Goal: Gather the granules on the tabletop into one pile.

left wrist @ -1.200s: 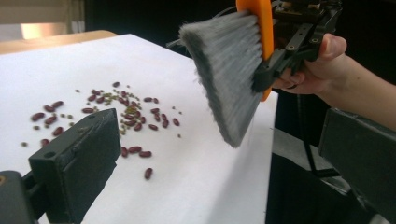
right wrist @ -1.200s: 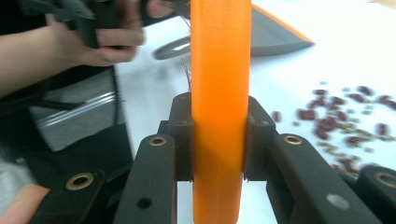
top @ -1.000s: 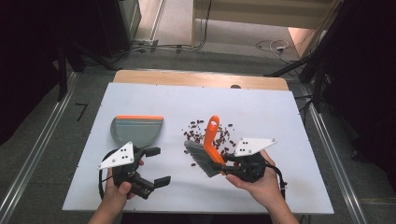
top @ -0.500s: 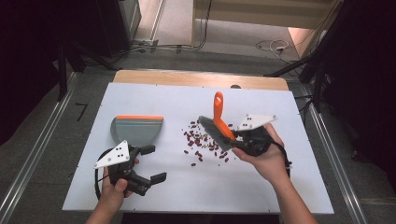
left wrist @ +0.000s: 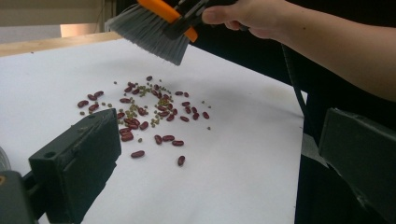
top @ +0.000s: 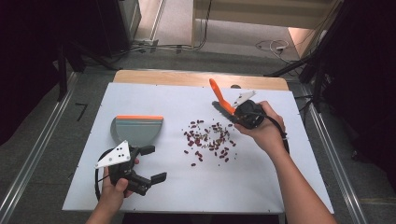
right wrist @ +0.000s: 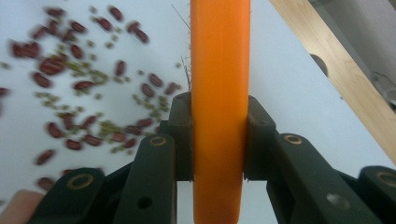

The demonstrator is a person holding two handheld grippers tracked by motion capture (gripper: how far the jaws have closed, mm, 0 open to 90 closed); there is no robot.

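Red beans and small green ones lie scattered in the middle of the white table. My right gripper hangs above their far right side, shut on the orange handle of a hand brush. Its grey bristles are lifted off the table, above the beans. A grey dustpan with an orange edge rests at the left. Just in front of it my left gripper is held open with nothing between its jaws, which point towards the beans.
A wooden strip runs along the table's far edge, seen too in the right gripper view as the wooden strip. Metal rails flank the table on the floor. Bare white surface lies near the front edge and at the right.
My right gripper has carried the brush from the near side of the beans up and away towards the far right. The left gripper has stayed where it was.
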